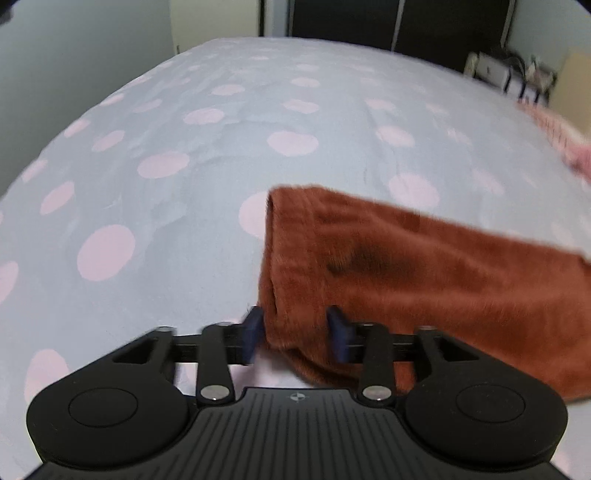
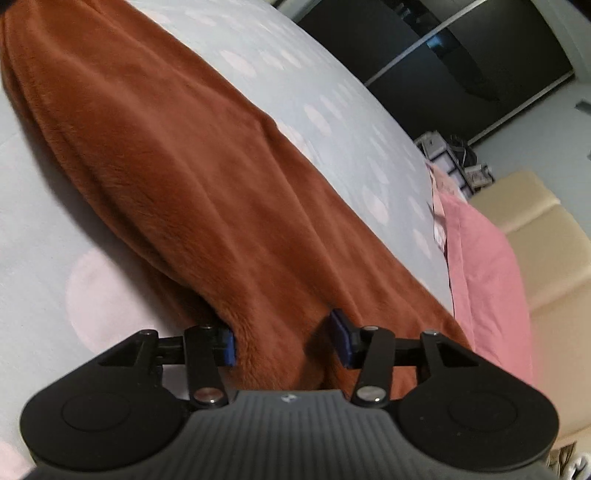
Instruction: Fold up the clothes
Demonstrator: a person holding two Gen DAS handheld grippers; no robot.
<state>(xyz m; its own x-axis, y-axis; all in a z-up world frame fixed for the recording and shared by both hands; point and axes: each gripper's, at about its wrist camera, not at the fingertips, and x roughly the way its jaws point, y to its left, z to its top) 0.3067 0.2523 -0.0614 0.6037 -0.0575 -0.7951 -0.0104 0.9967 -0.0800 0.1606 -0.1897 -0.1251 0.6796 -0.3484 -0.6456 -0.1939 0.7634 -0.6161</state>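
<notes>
Left gripper [image 1: 295,334]: jaws stood apart, dark blue pads [image 1: 254,332] on either side of the near corner of a rust-brown fleece garment [image 1: 424,266]; fabric lay between the pads, left pad just beside the folded edge, right pad against the pile, but not clamped tight. Whether the cloth was actually held could not be told from the left wrist view. Garment seen running from lower centre of the frame out to the right edge, its left border a doubled, seamed fold standing slightly off the bedding. Beneath and beyond, filling most of the frame: pale blue bedspread [image 1: 184,221] with pink dots. Upper right edge: pink cloth [image 1: 565,136], blurred. Top of frame: dark wardrobe doors [image 1: 343,18] and cluttered items in the upper right corner. Right gripper [image 2: 282,341]: jaws likewise spread, blue pads [image 2: 341,345] bracketing a thick bunch of the same rust-brown fleece garment [image 2: 177,166]; fabric filled the gap and touched both pads, grip not confirmed. Garment stretched from lower centre up to the upper left corner, lying in long soft folds on the pale blue bedspread [image 2: 332,92]. Right of centre: pink pillow [image 2: 487,258], just beside the garment's edge. Far right: cream upholstered headboard [image 2: 546,251].
</notes>
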